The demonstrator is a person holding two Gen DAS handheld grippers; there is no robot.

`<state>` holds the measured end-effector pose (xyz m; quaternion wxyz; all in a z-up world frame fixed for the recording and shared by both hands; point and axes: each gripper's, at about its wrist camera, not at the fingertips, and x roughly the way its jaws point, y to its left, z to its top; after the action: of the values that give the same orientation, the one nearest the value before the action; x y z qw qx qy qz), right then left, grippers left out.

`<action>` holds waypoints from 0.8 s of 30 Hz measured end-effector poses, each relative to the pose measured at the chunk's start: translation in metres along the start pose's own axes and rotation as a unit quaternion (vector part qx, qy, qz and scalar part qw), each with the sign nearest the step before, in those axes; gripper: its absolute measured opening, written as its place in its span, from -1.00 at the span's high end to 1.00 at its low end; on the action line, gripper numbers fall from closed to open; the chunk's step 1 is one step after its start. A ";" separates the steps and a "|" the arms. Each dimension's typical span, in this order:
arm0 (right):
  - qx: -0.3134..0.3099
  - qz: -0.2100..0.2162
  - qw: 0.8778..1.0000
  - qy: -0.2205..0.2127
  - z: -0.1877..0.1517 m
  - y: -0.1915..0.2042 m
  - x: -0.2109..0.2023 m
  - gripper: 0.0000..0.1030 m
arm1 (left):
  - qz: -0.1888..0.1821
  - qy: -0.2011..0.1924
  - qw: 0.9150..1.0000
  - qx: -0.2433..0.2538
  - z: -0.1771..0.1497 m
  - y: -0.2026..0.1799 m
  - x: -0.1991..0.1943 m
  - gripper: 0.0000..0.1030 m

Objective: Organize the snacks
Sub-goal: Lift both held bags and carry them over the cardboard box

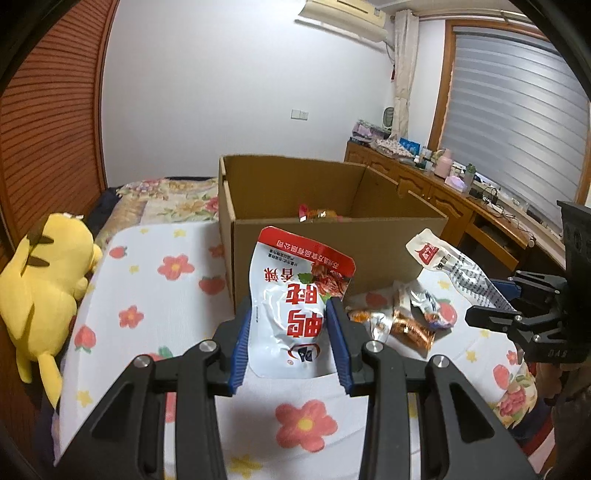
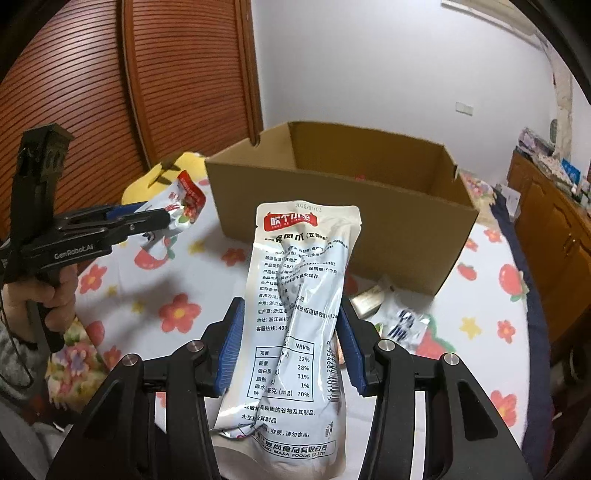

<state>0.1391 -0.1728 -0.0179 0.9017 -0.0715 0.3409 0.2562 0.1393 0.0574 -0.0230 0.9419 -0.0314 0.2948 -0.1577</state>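
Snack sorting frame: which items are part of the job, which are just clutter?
Job:
- white-and-red foil snack pouch in left gripper
- white printed snack pouch in right gripper
- open brown cardboard box
- loose foil snack packets

Clutter:
- yellow plush toy
- wooden sideboard's bottles

left tongs clamped, tilted down — right tongs likewise, hand gripping handle

A home bedroom. A bed with a floral quilt and a yellow plush toy stands by a slatted wooden wardrobe. An air conditioner hangs above a curtained window and cluttered wooden dresser.
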 end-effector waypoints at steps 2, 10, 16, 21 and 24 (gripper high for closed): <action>-0.003 -0.005 1.000 -0.007 0.006 -0.002 -0.004 0.05 | 0.001 -0.007 1.000 0.005 0.008 -0.001 -0.001 0.30; -0.009 -0.018 0.999 -0.029 0.028 -0.011 -0.012 0.05 | 0.001 -0.031 0.999 0.019 0.034 -0.006 -0.002 0.30; -0.010 -0.022 0.999 -0.037 0.036 -0.014 -0.013 0.05 | 0.001 -0.037 0.999 0.019 0.043 -0.006 0.003 0.29; -0.014 -0.028 0.999 -0.040 0.043 -0.016 -0.011 0.05 | 0.007 -0.036 0.999 0.023 0.049 -0.006 0.012 0.29; -0.016 -0.032 0.998 -0.043 0.048 -0.018 -0.009 0.05 | 0.010 -0.037 0.999 0.028 0.055 -0.006 0.018 0.29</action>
<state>0.1708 -0.1772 0.0237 0.9220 -0.0853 0.2950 0.2357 0.1826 0.0442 0.0132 0.9540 -0.0077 0.2559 -0.1557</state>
